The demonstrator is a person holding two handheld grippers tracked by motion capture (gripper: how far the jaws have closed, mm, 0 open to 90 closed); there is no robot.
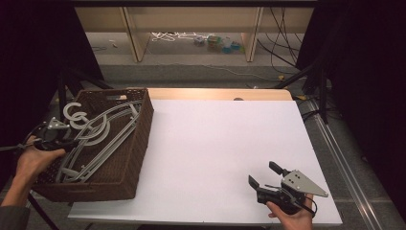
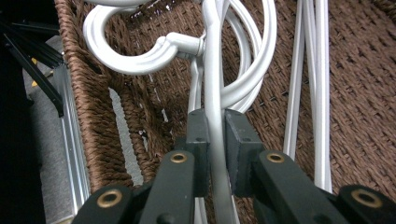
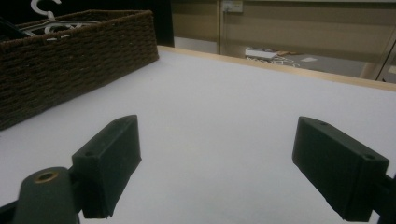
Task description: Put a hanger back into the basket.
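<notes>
Plainly, the work in hand: lifting a hanger out of the basket
Left gripper (image 2: 215, 140): jaws clamped on the thin white bar of a hanger (image 2: 214, 70); seen from above it sits at the basket's left rim (image 1: 52, 134)
Hanger: one of several pale grey-white hangers (image 1: 98, 139) lying in the brown wicker basket (image 1: 139, 143) at the table's left edge; hooks toward the far-left corner
Right gripper (image 1: 268, 179): jaws spread wide, holding nothing; low over the bare white table (image 1: 215, 143) near the front right, well apart from the basket
Key relation: the gripped hanger's long axis runs from the near end of the basket toward the far end, slanting rightward (roughly along the basket's length); the bar passes straight up between the left jaws; the left hand is by far the nearer, so any lift likely falls to it
Risk, as a judgement: the hooks overlap, so neighbours may come up too
Hard to make out: how many hangers there are; whether their hooks interlock or merely cross; the basket floor beneath them
</notes>
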